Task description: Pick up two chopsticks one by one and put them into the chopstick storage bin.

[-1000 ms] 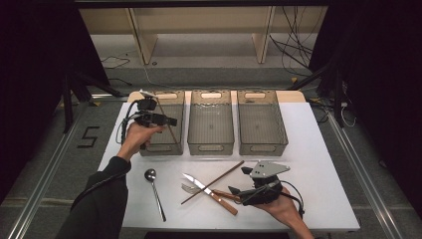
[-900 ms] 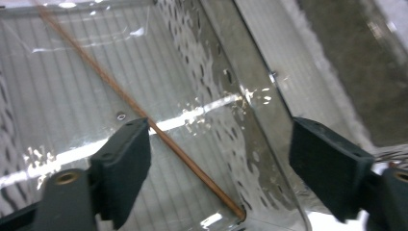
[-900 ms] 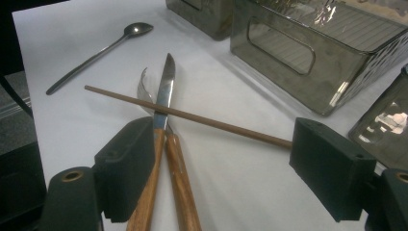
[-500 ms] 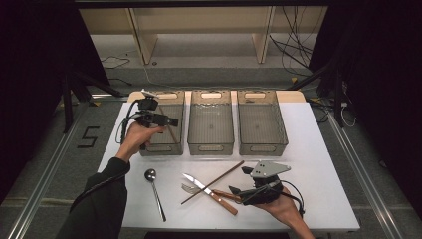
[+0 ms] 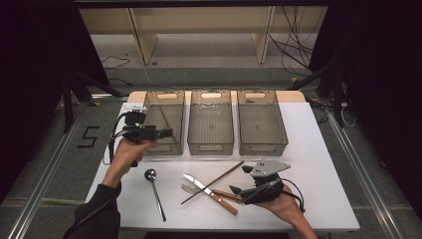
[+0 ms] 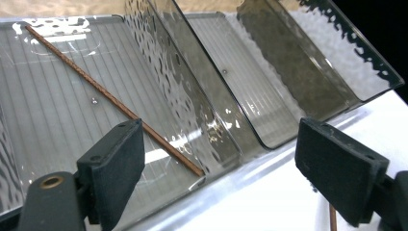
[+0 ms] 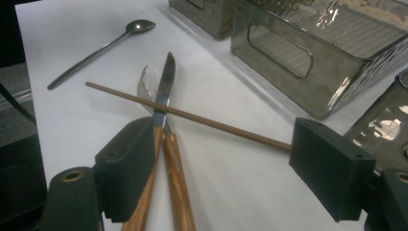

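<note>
Smoky plastic bins line the desk; one chopstick already lies in the left bin. My left gripper hovers there, fingers apart and empty. My right gripper, equally spread, lines up on the second chopstick crossing the knife and fork.

Across the upper middle of the high view, three smoky translucent plastic bins are glinting glossily, ribbed floors showing. At lower left a polished metal spoon is shining. The knife and fork are showing warm wooden handles, the chopstick looking matt brown on the smooth white tabletop.
</note>
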Demonstrator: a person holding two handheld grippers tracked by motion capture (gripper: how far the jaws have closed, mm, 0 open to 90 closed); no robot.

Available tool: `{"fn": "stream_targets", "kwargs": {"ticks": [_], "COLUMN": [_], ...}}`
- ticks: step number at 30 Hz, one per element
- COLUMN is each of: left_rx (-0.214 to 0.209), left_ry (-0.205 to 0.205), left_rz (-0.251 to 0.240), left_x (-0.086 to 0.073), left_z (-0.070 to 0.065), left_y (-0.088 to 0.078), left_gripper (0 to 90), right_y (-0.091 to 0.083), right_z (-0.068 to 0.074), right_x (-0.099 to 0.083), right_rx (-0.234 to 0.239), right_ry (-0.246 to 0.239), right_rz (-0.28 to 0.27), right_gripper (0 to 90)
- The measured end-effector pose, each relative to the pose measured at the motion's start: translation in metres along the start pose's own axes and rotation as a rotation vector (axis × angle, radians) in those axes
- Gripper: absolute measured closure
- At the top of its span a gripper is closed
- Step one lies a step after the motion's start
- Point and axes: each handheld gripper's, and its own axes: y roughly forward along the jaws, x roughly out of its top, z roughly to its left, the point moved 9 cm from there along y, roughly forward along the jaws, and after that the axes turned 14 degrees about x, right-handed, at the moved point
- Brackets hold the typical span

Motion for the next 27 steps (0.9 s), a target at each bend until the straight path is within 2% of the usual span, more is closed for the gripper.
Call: {"fn": "stream_targets", "kwargs": {"ticks": [2,4,5,7,10,15,19,24,27], "left_rx": [-0.01,-0.051,-0.064,-0.059,-0.074,-0.06,-0.069,-0.064,-0.071], "left_ry": [0.011,-0.009,-0.003,0.002,-0.006,0.032,0.06,0.062,0.052], "left_rz": [-0.013,-0.036,-0.039,-0.051,-0.068,-0.085,-0.084,-0.088,-0.09], "left_x": [-0.008,-0.015,-0.019,-0.026,-0.036,-0.054,-0.068,-0.084,-0.093], "left_z": [-0.004,-0.009,-0.01,-0.012,-0.014,-0.016,-0.019,-0.021,-0.021], "left_y": [-0.005,-0.011,-0.013,-0.015,-0.018,-0.014,-0.011,-0.01,-0.013], "left_gripper": [17.6,17.6,17.7,17.7,17.7,17.6,17.5,17.4,17.4], "right_y": [0.001,0.002,0.003,0.003,0.004,0.008,0.014,0.02,0.024], "right_z": [0.0,0.001,0.001,0.001,0.0,-0.005,-0.011,-0.015,-0.019], "right_x": [0.001,0.0,0.0,0.001,0.005,0.01,0.01,0.013,0.014], "right_rx": [0.009,0.04,0.049,0.062,0.083,0.099,0.118,0.123,0.118], "right_ry": [-0.007,-0.014,-0.021,-0.037,-0.05,-0.064,-0.087,-0.135,-0.143], "right_rz": [0.015,0.042,0.061,0.092,0.116,0.168,0.237,0.299,0.328], "right_gripper": [25.6,25.7,25.6,25.6,25.8,26.7,27.4,29.6,29.6]}}
